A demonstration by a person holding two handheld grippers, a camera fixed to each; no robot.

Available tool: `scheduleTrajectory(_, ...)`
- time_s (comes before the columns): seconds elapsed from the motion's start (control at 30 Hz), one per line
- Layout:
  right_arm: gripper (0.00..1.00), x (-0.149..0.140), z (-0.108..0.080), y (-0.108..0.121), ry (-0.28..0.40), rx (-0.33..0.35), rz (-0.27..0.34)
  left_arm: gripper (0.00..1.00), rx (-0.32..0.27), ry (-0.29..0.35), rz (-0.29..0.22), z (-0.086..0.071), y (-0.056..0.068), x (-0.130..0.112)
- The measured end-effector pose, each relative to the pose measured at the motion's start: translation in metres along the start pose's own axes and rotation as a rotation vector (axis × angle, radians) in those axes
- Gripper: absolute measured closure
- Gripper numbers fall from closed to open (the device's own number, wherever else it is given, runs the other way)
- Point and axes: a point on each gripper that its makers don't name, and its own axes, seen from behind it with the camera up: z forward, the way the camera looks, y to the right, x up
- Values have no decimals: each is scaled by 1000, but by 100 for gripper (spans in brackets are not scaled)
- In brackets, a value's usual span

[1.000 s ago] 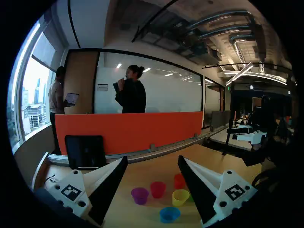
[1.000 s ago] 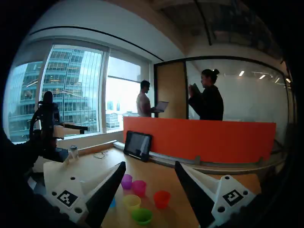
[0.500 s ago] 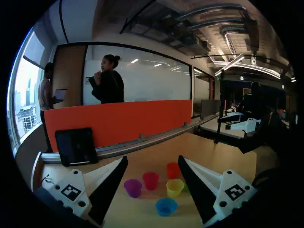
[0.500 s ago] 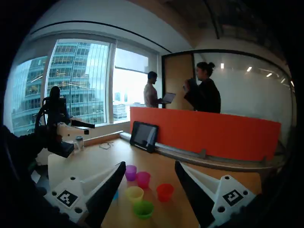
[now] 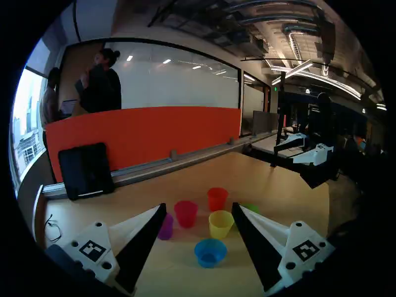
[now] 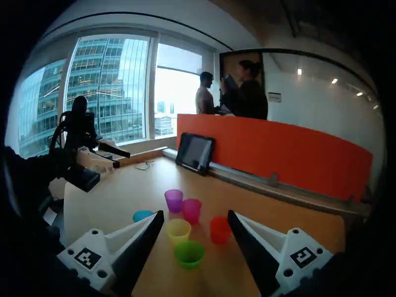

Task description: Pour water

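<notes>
Left tool (image 5: 198, 205) and right tool (image 6: 194, 214) both have fingers apart, empty; coloured cups (image 6: 178, 230) clustered mid-bench (image 6: 114, 193), just ahead; bare surface around them; tablet (image 5: 85, 171) at far edge.

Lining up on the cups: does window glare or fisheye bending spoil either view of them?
Left gripper view: even indoor light, blue cup and yellow cup sharp, no glare; the orange divider bows from the fisheye. Right gripper view: the window is nearly white and the people by it are backlit, yet the green cup reads clearly.
</notes>
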Motion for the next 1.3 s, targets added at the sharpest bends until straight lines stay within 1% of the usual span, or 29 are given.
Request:
scheduleTrajectory(0.2,0,-28,9,1,-52,16,1,2,-13,-61,11,8,2,-31)
scheduleTrajectory(0.3,0,-40,13,0,-75,26,-11,1,-25,-90,17,12,5,-46)
scheduleTrajectory(0.5,0,-66,20,0,-129,39,-30,2,-45,-137,17,17,8,-71)
scheduleTrajectory(0.8,0,-101,31,2,-196,63,-29,2,-68,-208,32,26,15,-107)
scheduleTrajectory(1.1,0,-128,42,2,-249,83,-35,2,-88,-282,44,28,16,-142)
scheduleTrajectory(1.3,0,-144,47,3,-281,92,-48,2,-99,-334,51,33,16,-164)
